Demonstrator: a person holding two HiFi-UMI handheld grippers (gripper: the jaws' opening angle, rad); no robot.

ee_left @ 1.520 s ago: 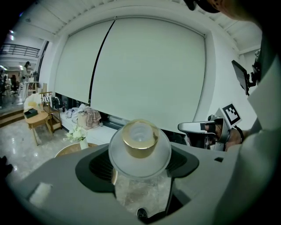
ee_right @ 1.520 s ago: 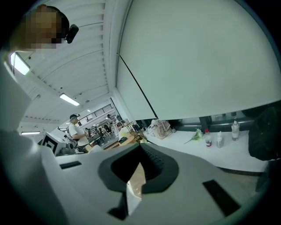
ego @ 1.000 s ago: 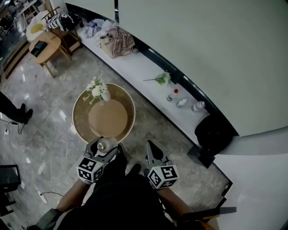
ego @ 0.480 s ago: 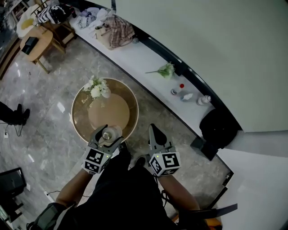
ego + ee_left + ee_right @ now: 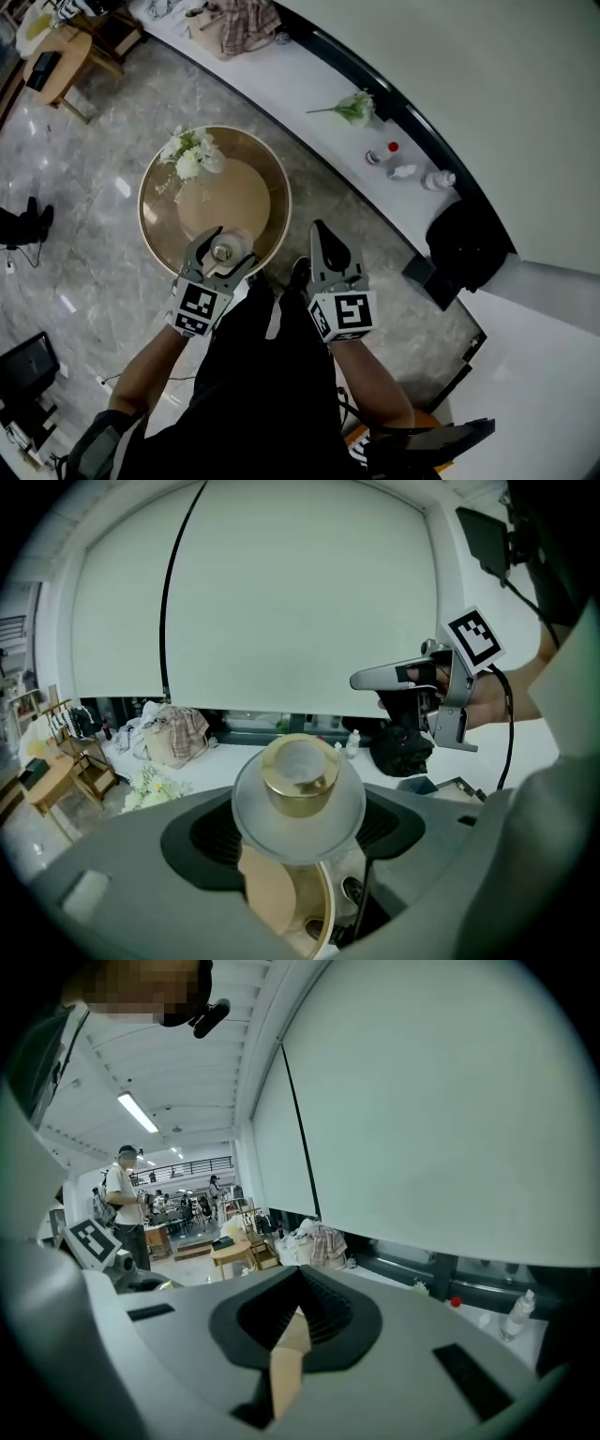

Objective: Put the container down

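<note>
A frosted round container (image 5: 223, 249) with a gold cap sits between the jaws of my left gripper (image 5: 219, 255), which is shut on it. In the head view it hangs over the near rim of a round wooden table (image 5: 150, 211). The left gripper view shows the container (image 5: 298, 789) upright, gold cap on top, with the tabletop (image 5: 272, 897) below. My right gripper (image 5: 324, 242) is off the table's right side, shut with nothing in it. In its own view the right gripper (image 5: 298, 1309) has its pads together.
A vase of white flowers (image 5: 187, 156) stands at the table's far left. A long white ledge (image 5: 309, 89) runs along the window with small bottles (image 5: 403, 169), a green sprig (image 5: 354, 106) and a black bag (image 5: 466, 246). The person's legs are below the grippers.
Both grippers have moved forward towards the round table. The container now hangs over the table's near rim instead of short of it. The left gripper's hold is unchanged.
</note>
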